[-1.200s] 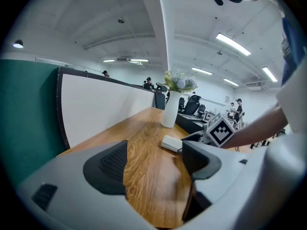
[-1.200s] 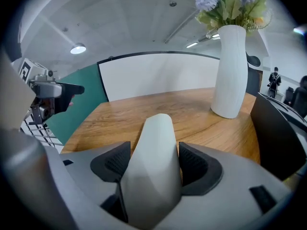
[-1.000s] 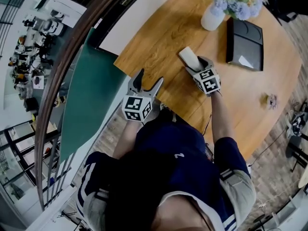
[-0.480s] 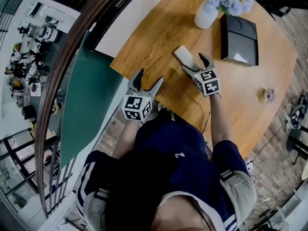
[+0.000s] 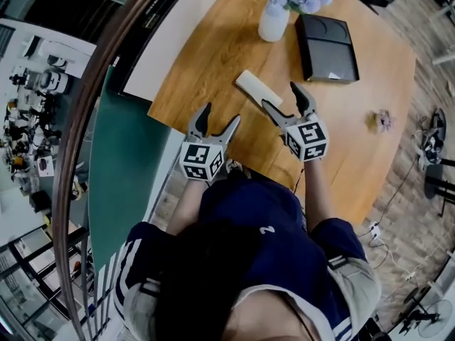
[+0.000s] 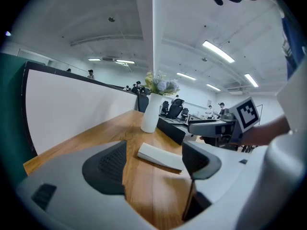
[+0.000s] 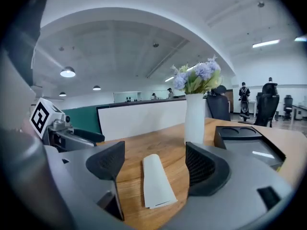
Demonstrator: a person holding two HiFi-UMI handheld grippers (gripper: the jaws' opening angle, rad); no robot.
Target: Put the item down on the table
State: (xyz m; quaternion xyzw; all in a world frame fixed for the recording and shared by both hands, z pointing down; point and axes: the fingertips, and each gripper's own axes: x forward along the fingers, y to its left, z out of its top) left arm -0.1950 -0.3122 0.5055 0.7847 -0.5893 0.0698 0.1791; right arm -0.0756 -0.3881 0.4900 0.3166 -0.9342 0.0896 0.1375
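The item, a flat white oblong (image 5: 254, 89), lies on the wooden table (image 5: 213, 55) by itself. My right gripper (image 5: 282, 96) hovers just behind it and is open. Its jaws have just been closing a little after spreading wide, with nothing between them. In the right gripper view the item (image 7: 157, 181) rests on the wood below and beyond the right gripper (image 7: 154, 164). My left gripper (image 5: 219, 116) is open and empty over the table's near edge. From the left gripper (image 6: 153, 169) the item (image 6: 159, 156) shows ahead, untouched.
A white vase of flowers (image 5: 274, 21) and a black tray (image 5: 327, 38) stand at the far side. A small object (image 5: 382, 121) lies at the right. A white panel and green partition (image 5: 131, 162) border the table's left edge. The person's body fills the foreground.
The right gripper's jaws have come off the white item and the gripper has risen and drawn back. The item stays lying on the table. The left gripper has shifted slightly.
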